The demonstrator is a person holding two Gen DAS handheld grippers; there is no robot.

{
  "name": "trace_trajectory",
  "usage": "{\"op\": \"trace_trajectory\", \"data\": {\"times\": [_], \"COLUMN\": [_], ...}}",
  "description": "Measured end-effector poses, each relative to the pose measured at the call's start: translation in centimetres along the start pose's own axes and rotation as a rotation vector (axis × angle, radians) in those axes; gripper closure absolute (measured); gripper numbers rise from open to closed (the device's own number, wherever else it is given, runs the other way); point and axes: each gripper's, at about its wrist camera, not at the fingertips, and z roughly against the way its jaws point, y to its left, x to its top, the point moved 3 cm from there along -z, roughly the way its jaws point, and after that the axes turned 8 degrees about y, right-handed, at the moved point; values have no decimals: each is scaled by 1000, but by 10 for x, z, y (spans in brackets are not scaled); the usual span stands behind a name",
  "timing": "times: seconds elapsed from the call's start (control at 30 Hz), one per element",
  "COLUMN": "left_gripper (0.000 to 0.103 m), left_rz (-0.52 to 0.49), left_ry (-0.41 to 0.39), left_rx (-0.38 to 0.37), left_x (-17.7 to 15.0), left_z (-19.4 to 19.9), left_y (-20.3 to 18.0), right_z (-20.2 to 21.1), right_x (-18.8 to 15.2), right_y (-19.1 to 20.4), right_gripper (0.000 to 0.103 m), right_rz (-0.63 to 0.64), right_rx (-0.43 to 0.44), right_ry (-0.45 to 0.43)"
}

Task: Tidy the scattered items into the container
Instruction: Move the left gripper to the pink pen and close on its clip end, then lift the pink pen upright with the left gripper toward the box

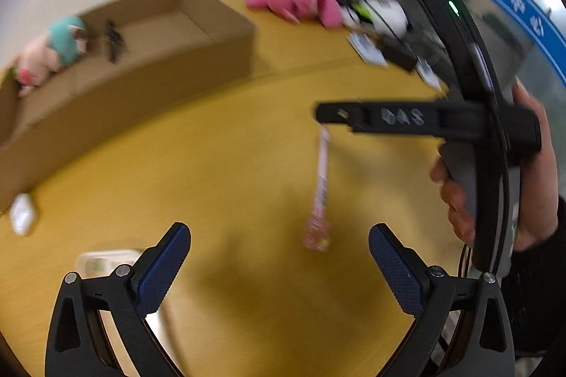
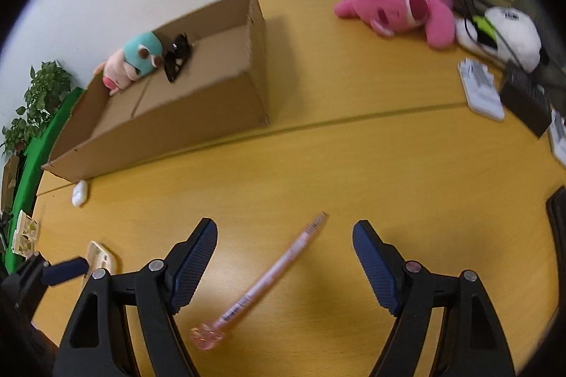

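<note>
A pink pen [image 2: 269, 281] with a flower-shaped end lies on the yellow table [image 2: 353, 171]. My right gripper [image 2: 284, 256] hovers over it, open, with the pen lying slantwise between the fingers and touching neither pad. My left gripper [image 1: 279, 267] is open too, with nothing between its pads; the pen [image 1: 322, 186] lies ahead of it and to the right. A hand holds the right gripper [image 1: 329, 115] above that pen. The open cardboard box [image 2: 169, 93] stands at the back left and holds a pink and teal plush [image 2: 136, 62] and dark sunglasses [image 2: 177, 56].
A small white object [image 2: 79, 193] lies by the box's near corner, and a cream packet [image 2: 102, 258] lies at the left. A pink plush [image 2: 399, 9], a white plush [image 2: 506, 33], white cards [image 2: 481, 90] and a black box [image 2: 527, 104] crowd the far right.
</note>
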Motion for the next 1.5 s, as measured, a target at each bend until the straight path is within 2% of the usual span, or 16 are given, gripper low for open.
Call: {"op": "trace_trajectory", "data": {"times": [0.13, 0.23, 0.33, 0.43, 0.47, 0.5, 0.63, 0.67, 0.83, 0.9, 1.23, 1.27, 1.33, 1.37, 1.4, 1.5], "left_gripper": [11, 32, 39, 66, 80, 80, 80, 81, 80, 81, 81, 81, 81, 81, 81, 81], "left_rz": [-40, -54, -94, -96, -93, -84, -71, -67, -71, -67, -43, -35, -16, -9, -5, 5], "left_ry": [93, 155, 168, 178, 181, 184, 189, 187, 170, 156, 53, 49, 41, 36, 32, 22], "left_rx": [-45, -39, -11, 13, 24, 28, 29, 24, 63, 66, 89, 89, 84, 79, 76, 58], "left_x": [2, 5, 7, 10, 10, 10, 8, 7, 5, 5, 10, 10, 4, 1, -2, -5], "left_z": [-32, -51, -60, -64, -65, -66, -68, -69, -67, -64, -37, -36, -29, -24, -19, -13], "left_y": [-19, -26, -35, -36, -35, -34, -35, -36, -36, -34, -23, -19, -10, -5, 1, 1], "right_z": [-18, -27, -32, -32, -33, -32, -31, -32, -33, -29, -16, -14, -11, -11, -11, -24], "right_x": [-7, -10, -11, -11, -11, -11, -9, -9, -8, -7, 0, -1, -3, -5, -7, -14], "right_y": [-11, -15, -18, -15, -14, -15, -12, -10, -6, -7, 6, 8, 11, 13, 15, 29], "right_gripper": [24, 25, 25, 25, 30, 35, 70, 84, 88, 102, 98, 93, 63, 41, 34, 37], "right_rz": [-5, -12, -17, 0, 10, 15, 18, 19, -6, -29, -72, -72, -76, -79, -84, -81], "right_rx": [5, 10, 17, 0, -13, -23, 18, 41, 108, 147, 273, 279, 300, 309, 323, 390], "right_ry": [54, 73, 79, 69, 66, 61, 55, 60, 68, 60, 63, 69, 87, 96, 107, 170]}}
